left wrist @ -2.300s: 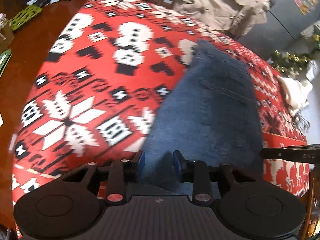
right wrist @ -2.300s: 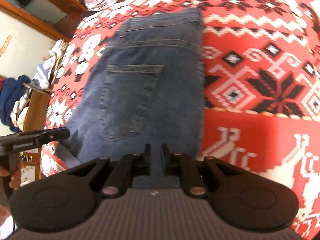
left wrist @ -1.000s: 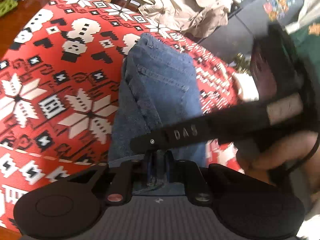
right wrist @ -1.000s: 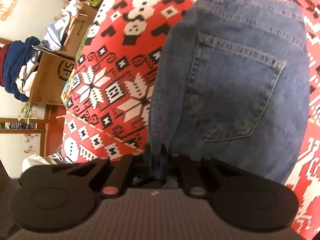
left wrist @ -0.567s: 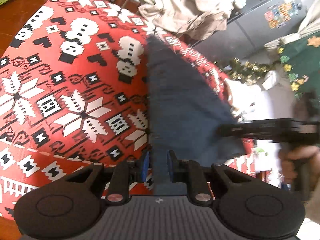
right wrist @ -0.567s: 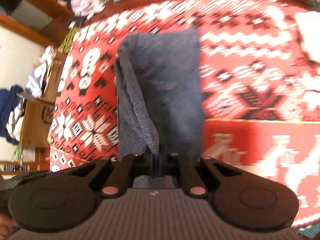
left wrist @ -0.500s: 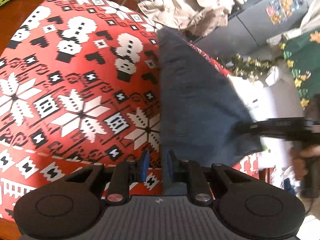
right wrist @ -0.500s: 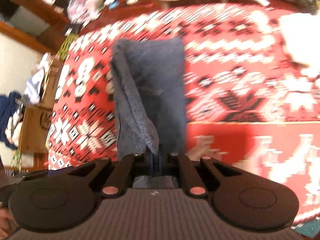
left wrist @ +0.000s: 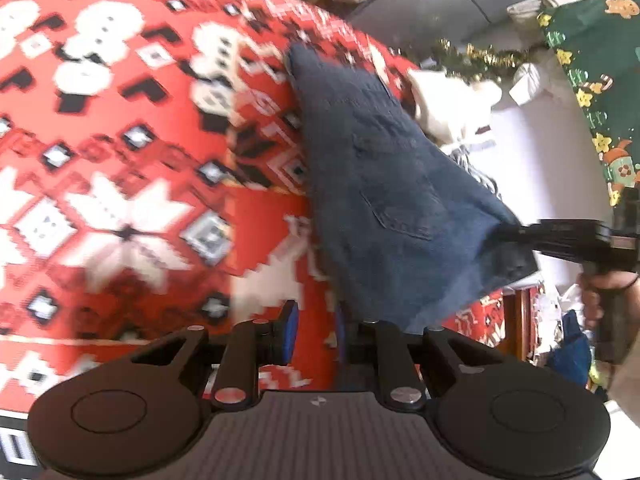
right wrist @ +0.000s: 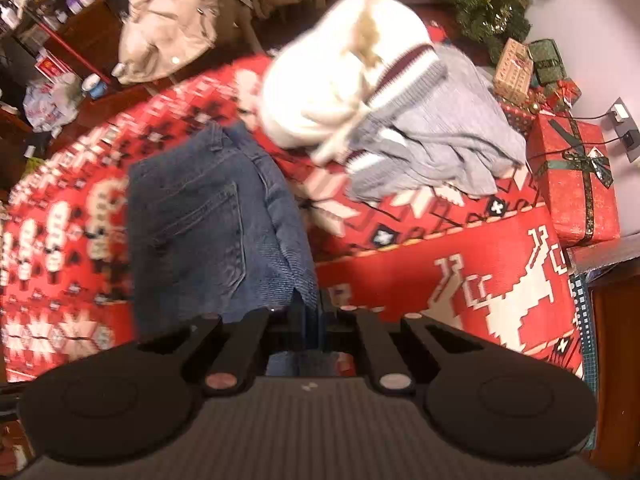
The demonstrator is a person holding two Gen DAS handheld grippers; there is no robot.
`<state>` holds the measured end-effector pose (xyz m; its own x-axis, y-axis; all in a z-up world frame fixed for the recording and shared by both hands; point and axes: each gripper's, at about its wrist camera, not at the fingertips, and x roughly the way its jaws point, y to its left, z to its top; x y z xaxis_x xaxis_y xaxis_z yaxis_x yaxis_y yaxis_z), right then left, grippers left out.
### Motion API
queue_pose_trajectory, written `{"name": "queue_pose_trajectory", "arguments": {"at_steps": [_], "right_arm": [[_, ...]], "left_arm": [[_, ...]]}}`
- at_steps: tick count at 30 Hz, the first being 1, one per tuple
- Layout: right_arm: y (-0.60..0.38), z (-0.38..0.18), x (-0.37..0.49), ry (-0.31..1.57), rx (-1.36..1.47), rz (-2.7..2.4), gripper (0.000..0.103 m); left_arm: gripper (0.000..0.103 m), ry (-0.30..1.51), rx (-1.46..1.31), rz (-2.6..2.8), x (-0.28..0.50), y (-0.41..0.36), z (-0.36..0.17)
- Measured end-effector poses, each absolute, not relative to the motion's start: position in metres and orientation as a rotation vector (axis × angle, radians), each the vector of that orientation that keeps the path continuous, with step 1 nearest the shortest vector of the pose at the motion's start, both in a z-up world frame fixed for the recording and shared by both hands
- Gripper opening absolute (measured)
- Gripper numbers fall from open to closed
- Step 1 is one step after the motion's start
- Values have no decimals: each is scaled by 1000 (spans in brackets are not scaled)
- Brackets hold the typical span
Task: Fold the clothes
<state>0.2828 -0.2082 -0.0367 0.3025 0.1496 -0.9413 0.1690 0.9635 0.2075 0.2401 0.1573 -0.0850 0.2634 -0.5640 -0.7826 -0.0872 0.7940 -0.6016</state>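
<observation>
Left wrist view: the left gripper (left wrist: pixel 314 330) hangs parted over the red cloth (left wrist: pixel 120 160), gripping nothing; the jeans (left wrist: pixel 384 200) lie just beside its right finger, toward the cloth's right edge.

Right wrist view: the right gripper (right wrist: pixel 310 320) is clamped on the jeans' (right wrist: pixel 200 232) near hem; sweaters (right wrist: pixel 380 112) crowd the far corner.

A red cloth with white and black snowflake patterns (right wrist: pixel 460 248) covers the tabletop ahead of the right hand-held gripper (right wrist: pixel 311 312). Far ahead of it, slightly right, a white sweater (right wrist: pixel 332 92) lies touching a grey knit (right wrist: pixel 444 140). Further right stand a red gift box with green ribbon (right wrist: pixel 576 184) and a small Christmas tree (right wrist: pixel 488 4). Ahead and left, a beige coat (right wrist: pixel 168 28) hangs.
</observation>
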Motion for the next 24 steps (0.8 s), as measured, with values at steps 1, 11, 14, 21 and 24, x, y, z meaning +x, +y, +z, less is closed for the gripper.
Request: {"name": "queue_pose_trajectory", "arguments": {"at_steps": [1,11,14,21,24], "right_arm": [[-213,-43,283,1272,297,-17,5],[-247,-90,284,1284,377,-28,6],[-248,-90,283,1280,405,-23,6],[-252,-90,283,1284,456,-4,6],[-248,-79,284,1291,468,35,6]], "left_arm": [[26,1297,-618,-354,242,150,-90],[36,1420,-608,-436,239,90,-124],[36,1444,-610,-417,239,84,-134],[7,1429,-727,-386,243,87,-142],[7,1382,-690,-414,246,106,-108]]}}
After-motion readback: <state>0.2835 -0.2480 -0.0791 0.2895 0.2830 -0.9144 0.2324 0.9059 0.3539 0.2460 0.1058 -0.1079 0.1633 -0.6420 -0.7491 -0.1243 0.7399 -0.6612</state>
